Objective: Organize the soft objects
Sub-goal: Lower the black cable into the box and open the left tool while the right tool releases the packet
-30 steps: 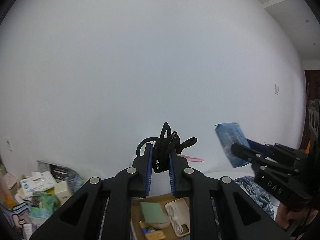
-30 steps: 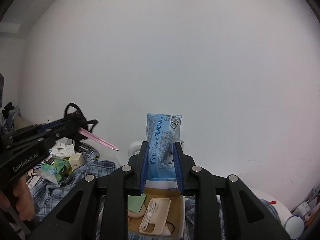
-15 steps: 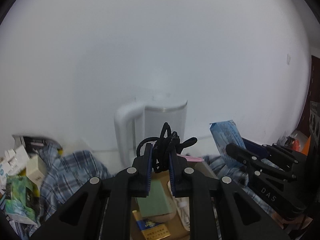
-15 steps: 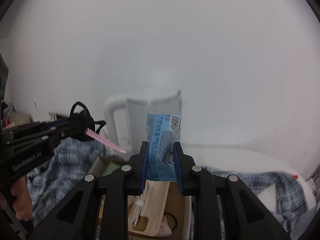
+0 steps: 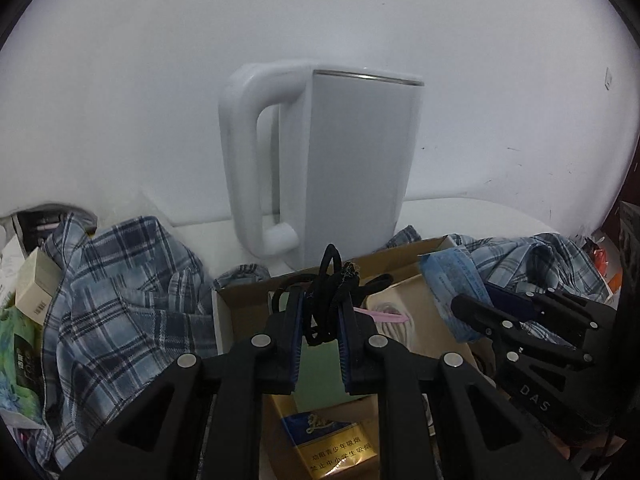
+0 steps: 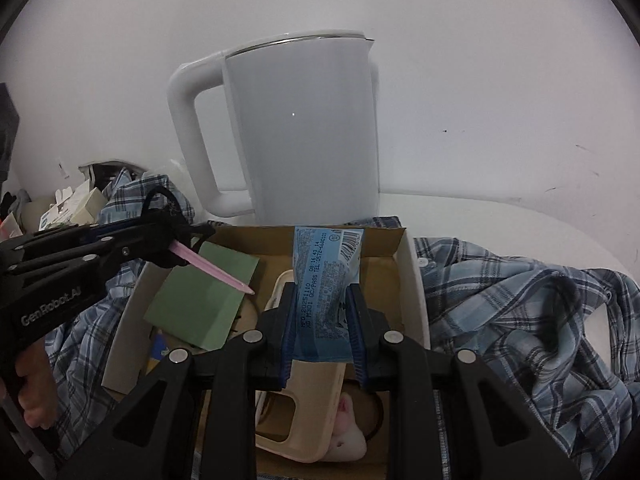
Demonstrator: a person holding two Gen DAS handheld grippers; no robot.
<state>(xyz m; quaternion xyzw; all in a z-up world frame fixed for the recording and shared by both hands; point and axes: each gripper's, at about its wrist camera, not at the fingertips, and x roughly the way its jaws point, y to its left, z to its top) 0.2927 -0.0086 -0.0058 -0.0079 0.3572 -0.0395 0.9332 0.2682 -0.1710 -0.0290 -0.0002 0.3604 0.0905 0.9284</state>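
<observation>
My left gripper (image 5: pixel 319 312) is shut on a bundle of black hair ties (image 5: pixel 326 300) with a pink strip (image 6: pixel 210 266) sticking out, held over the cardboard box (image 5: pixel 240 304). It also shows in the right wrist view (image 6: pixel 172 240). My right gripper (image 6: pixel 324 308) is shut on a blue packet (image 6: pixel 326 280) over the same box (image 6: pixel 394 240). The packet also shows in the left wrist view (image 5: pixel 456 284). In the box lie a green pad (image 6: pixel 200 300), a beige phone case (image 6: pixel 308 412) and a blue-and-gold packet (image 5: pixel 332 440).
A white kettle (image 6: pixel 304 128) stands just behind the box against the wall. A blue plaid shirt (image 6: pixel 520 320) lies crumpled around the box on both sides. Small boxes and packets (image 5: pixel 24 312) are piled at the left.
Both grippers have dropped from pointing at the wall down to the box, still holding their loads. The kettle and box have come into close view.
</observation>
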